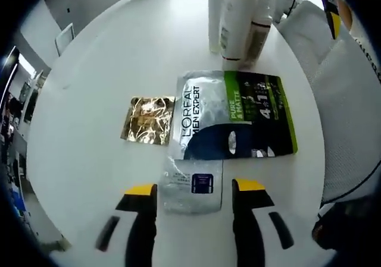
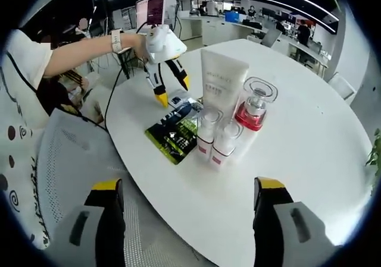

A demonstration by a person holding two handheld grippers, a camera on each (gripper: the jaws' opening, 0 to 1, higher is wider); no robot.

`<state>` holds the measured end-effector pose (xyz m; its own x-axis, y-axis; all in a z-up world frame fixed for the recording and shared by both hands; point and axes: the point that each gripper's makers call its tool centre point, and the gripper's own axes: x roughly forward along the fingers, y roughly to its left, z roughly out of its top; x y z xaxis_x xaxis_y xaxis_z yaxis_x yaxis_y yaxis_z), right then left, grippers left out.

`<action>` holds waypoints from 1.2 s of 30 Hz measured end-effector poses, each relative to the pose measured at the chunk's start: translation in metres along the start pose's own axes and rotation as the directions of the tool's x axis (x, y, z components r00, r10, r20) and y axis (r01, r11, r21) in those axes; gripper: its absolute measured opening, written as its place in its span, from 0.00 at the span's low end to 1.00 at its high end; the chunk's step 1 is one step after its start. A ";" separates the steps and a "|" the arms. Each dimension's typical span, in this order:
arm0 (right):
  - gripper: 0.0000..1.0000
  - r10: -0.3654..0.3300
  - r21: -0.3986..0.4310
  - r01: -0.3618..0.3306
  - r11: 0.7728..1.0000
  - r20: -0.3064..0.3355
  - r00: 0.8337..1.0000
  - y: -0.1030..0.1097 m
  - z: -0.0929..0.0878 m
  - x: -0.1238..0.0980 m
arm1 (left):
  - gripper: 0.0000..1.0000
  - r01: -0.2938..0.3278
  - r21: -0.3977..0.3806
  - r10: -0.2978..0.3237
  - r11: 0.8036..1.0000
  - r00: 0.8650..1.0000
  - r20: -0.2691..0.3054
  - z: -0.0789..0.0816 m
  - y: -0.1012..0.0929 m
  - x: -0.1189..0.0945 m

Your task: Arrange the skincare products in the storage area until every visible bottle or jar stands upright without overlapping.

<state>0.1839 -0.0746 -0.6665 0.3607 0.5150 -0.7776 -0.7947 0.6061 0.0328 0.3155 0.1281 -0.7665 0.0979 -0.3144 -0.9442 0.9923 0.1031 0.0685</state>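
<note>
On the round white worktop (image 1: 89,160) a L'Oreal sachet pack (image 1: 235,115) lies flat, overlapping a small clear sachet (image 1: 191,185), with a gold foil sachet (image 1: 149,119) just beside it. The left gripper (image 1: 195,191) hovers over the clear sachet, jaws apart either side of it, seemingly not touching. Beyond stand a white tube (image 2: 221,79), a red-based jar (image 2: 255,105) and two small bottles (image 2: 215,137), upright and clustered. The right gripper (image 2: 186,191) hangs open, well back near the worktop edge.
</note>
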 end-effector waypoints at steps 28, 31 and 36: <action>0.88 0.040 0.005 -0.040 0.999 0.011 0.999 0.009 0.002 0.007 | 0.34 0.074 0.066 -0.072 0.995 0.997 -0.033 -0.001 -0.003 0.004; 0.88 0.043 0.006 -0.043 0.999 0.013 0.999 0.010 0.002 0.008 | 0.32 0.073 0.071 -0.071 0.995 0.997 -0.033 0.000 -0.007 0.003; 0.87 0.056 0.003 -0.056 0.998 0.023 0.998 0.014 0.004 0.010 | 0.31 0.056 0.046 -0.056 0.997 0.998 -0.013 0.000 -0.002 0.004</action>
<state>0.1780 -0.0588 -0.6715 0.3265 0.5619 -0.7600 -0.8124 0.5778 0.0782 0.3143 0.1263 -0.7706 0.0413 -0.3074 -0.9507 0.9987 0.0418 0.0299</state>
